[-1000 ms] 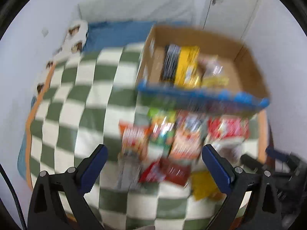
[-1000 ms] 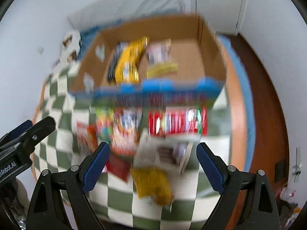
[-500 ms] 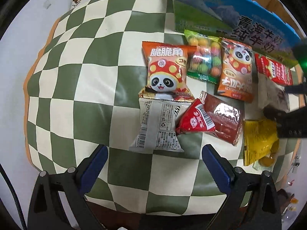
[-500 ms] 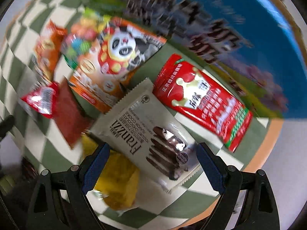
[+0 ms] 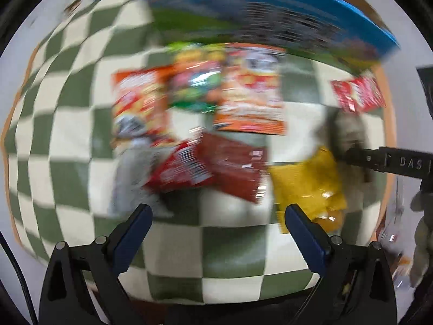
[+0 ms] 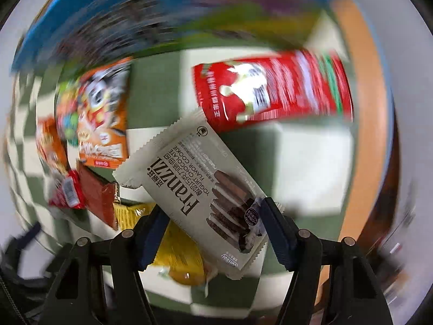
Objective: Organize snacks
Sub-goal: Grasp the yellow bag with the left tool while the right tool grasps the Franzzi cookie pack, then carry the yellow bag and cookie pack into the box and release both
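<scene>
Surface: checked green-and-white cover (image 5: pixel 67 162), snacks spread over it, both my views smeared with blur.
Box: blue-fronted carton (image 5: pixel 270 13) at the far edge of the cover; I take the cookie pack as my landmark for everything else.
Cookie pack: pale Franzzi pack (image 6: pixel 194 178) lying slantwise on the cover, right under my right gripper.
Right gripper: (image 6: pixel 213 230) my jaws are closing, one blue pad on each side of the cookie pack's lower end; the right pad looks to meet the wrapper's edge, but I cannot tell whether both are pressing yet.
Red pack: long red pack (image 6: pixel 270 89) just beyond the cookie pack, its corner tucked under the pack's far end.
Yellow pack: (image 6: pixel 178 254) partly under the near left of the cookie pack, poking out below my left pad.
Orange bag: panda bag (image 6: pixel 105 119) to the left of the cookie pack, close by it.
Dark red pack: (image 6: pixel 94 195) left of the cookie pack, near side, beside the yellow one.
Left gripper: (image 5: pixel 216 230) my jaws stand wide with nothing between them, only bare cover below, well left of the cookie pack.
Left view: the dark red pack (image 5: pixel 232 168) and yellow pack (image 5: pixel 305 184) sit just ahead of my pads.
</scene>
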